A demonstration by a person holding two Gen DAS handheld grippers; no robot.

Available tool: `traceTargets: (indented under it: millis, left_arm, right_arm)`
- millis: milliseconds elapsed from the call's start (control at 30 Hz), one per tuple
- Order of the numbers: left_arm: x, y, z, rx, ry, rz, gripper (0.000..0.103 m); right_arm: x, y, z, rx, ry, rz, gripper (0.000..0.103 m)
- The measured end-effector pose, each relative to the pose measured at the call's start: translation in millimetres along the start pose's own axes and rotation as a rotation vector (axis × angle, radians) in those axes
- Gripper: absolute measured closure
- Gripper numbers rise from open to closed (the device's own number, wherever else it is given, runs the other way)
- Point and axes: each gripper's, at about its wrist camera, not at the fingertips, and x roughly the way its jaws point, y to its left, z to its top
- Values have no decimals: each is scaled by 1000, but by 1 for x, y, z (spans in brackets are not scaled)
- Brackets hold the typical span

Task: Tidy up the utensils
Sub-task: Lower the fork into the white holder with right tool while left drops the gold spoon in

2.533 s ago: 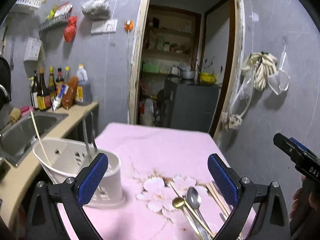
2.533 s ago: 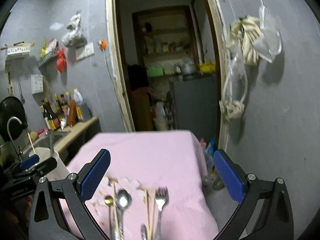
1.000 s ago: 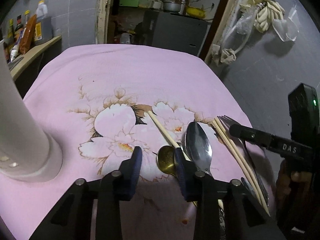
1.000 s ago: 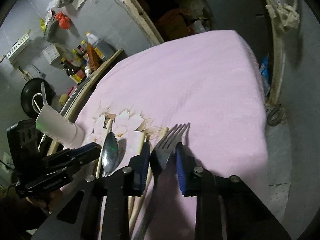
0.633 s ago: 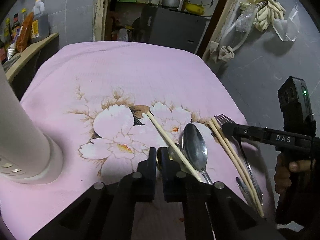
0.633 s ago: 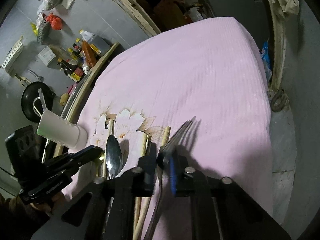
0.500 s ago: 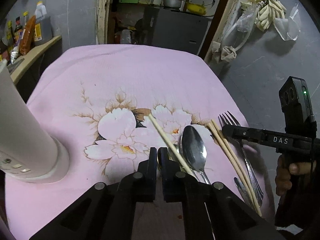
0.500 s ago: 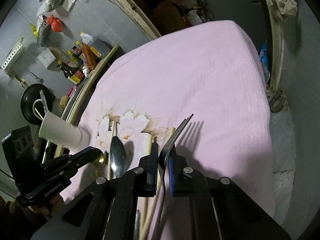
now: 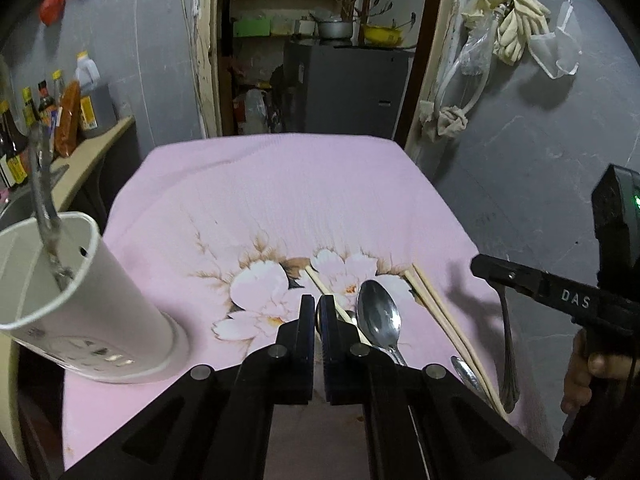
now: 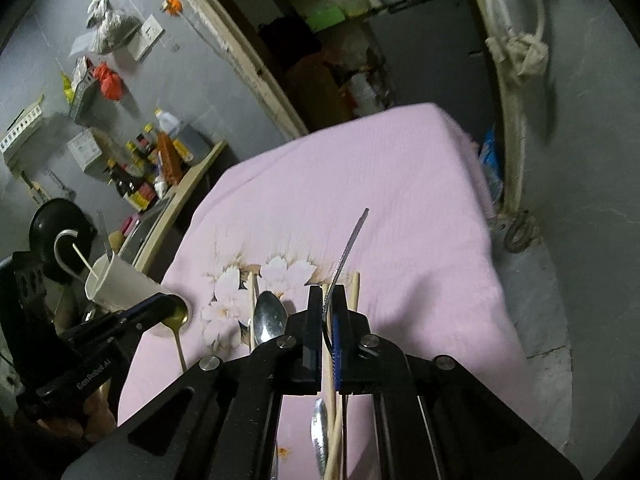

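My left gripper (image 9: 317,309) is shut on a gold spoon (image 10: 177,317) and holds it above the pink cloth; in the right wrist view the spoon's bowl sticks out of its tip. My right gripper (image 10: 328,294) is shut on a steel fork (image 10: 349,249), lifted with tines pointing up and away; its handle hangs down in the left wrist view (image 9: 507,354). A silver spoon (image 9: 378,318) and wooden chopsticks (image 9: 444,318) lie on the cloth. The white utensil holder (image 9: 76,304) stands at the left.
The pink flowered tablecloth (image 9: 280,200) covers the table. A counter with sauce bottles (image 9: 48,108) and a sink lies left. An open doorway (image 9: 320,60) is behind the table, a grey wall with hanging bags (image 9: 508,36) at right.
Both grippers closed on their utensils and lifted them: the left took the gold spoon, the right took the fork, which now tilts up off the cloth.
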Motion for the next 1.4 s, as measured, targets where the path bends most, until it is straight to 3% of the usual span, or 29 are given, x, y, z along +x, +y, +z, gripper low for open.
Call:
traceTargets:
  millis: [333,567,700,967,1133,1400]
  left_arm:
    - [-40,15,16,31,-114,-22,100]
    - [-84,46,35,-22,-256,-66,100]
    - [-112,70,46,-40,-329,-36,100]
    - [-155,141,62,-73,-428,124,100]
    - [-173,195,63,-121,-479,272,100]
    - [-174,253,61,-183,-515,434,100]
  right_arm:
    - [-55,33,3,4,-178,-74,100]
    - [-89,82,9,-14,-308,-64,100]
    - [-96,126,21,-59,-394,-21,100]
    - [-70,207,47,-128,-484,124,100]
    - [-45,256,51,-189,-507,206,100]
    - [-6,297,43,-291,-507,225,100]
